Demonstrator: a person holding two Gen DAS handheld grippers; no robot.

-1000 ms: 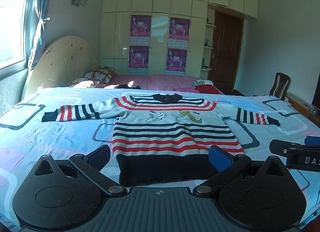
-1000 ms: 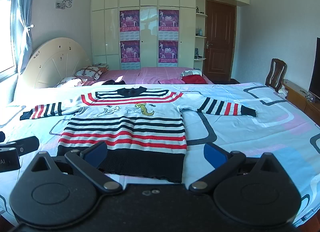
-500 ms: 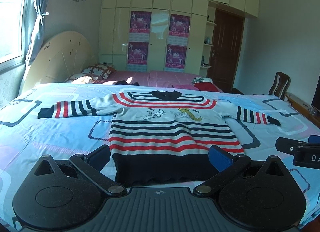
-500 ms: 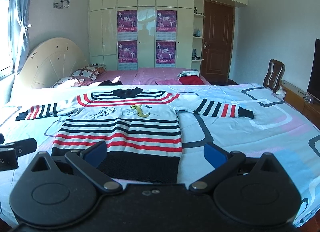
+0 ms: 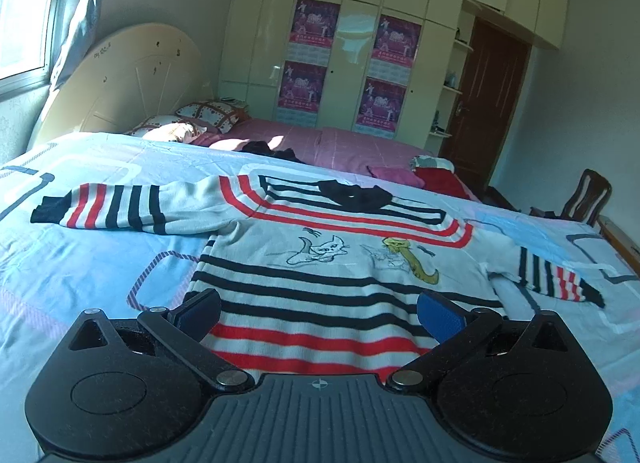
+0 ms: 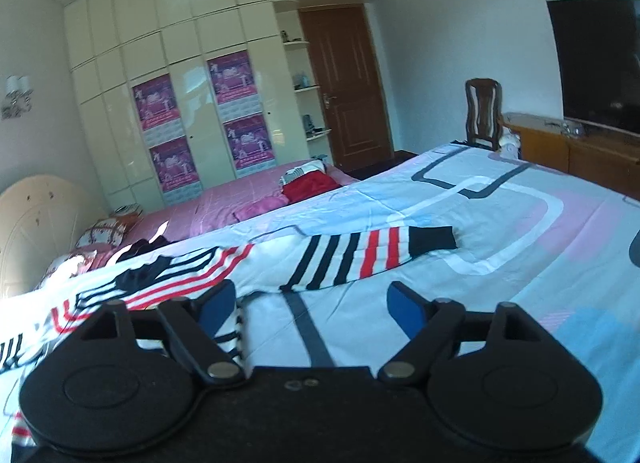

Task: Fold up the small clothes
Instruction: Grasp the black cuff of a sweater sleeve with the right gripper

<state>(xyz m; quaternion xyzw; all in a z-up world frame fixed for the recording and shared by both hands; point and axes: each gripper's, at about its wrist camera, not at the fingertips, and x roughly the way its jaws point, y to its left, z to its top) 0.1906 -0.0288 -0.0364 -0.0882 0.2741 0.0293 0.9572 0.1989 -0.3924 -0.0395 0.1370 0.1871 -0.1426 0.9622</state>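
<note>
Left gripper (image 5: 318, 313): blue-padded jaws spread wide, holding nothing, over the lower body of the small knitted sweater (image 5: 320, 263), white with red and navy stripes and cat embroidery. Sweater lies flat, sleeves out, on the pale-blue patterned bedspread (image 5: 80, 283).

Right gripper (image 6: 310, 309): jaws also released, empty, near the sweater's right side; striped right sleeve (image 6: 360, 255) stretched toward the bedspread's far edge. Dark wooden chair (image 6: 482, 113) beyond.

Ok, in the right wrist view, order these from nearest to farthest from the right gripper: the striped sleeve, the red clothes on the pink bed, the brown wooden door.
From the right gripper, whose jaws stand open:
1. Red, black and white striped knit sleeve, just ahead on the patterned bed sheet.
2. Red clothes on the pink bed, farther back, centre.
3. Brown wooden door, at the far wall.
</note>
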